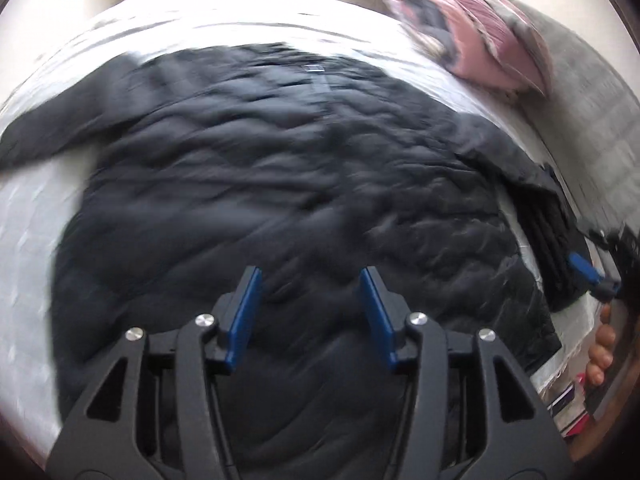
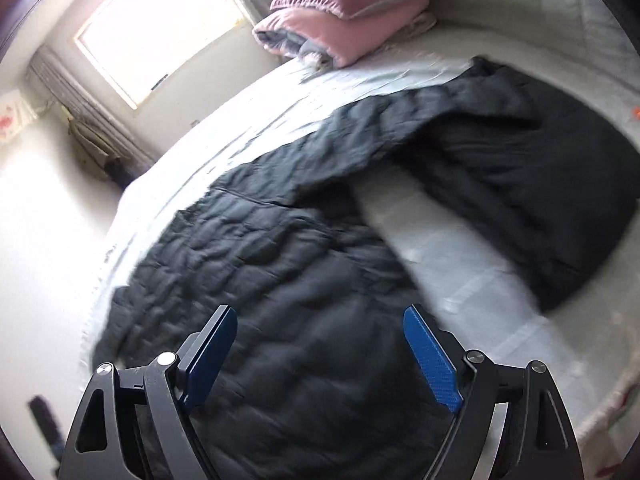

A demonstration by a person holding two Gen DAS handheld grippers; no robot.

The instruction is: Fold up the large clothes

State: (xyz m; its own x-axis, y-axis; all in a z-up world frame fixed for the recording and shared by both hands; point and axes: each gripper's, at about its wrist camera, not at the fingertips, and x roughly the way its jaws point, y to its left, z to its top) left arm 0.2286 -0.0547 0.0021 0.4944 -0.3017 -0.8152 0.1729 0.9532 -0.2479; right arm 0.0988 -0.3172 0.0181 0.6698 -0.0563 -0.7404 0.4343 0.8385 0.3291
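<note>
While both grippers hang over it empty, the big black quilted puffer jacket (image 1: 280, 168) lies spread flat on the white quilted mattress (image 1: 32, 216), collar end far from the jaws, hem end beneath them. Left gripper (image 1: 310, 312): blue pads apart, nothing between them, jacket body directly under and ahead. Right gripper (image 2: 320, 356): jaws also wide apart, nothing held, quilted body below them and one long sleeve (image 2: 400, 132) running ahead and off to the right of the jaws toward a second dark folded garment (image 2: 552, 184). Both views blurred; exact height above the fabric cannot be told.

Judgement: fold not yet begun; the step in hand looks like picking grasp points.
- Take the jacket at an edge, not mid-panel; puffy fill will slip from a shallow pinch, so bite deep across a seam.
- Bring the sleeve in across the body first, else it drags.
- Lift both sides level; the bulk will sag and trap air.
- Keep clear of the pink folded bedding stack (image 2: 344, 12) beyond the jaws and of the second garment.
</note>
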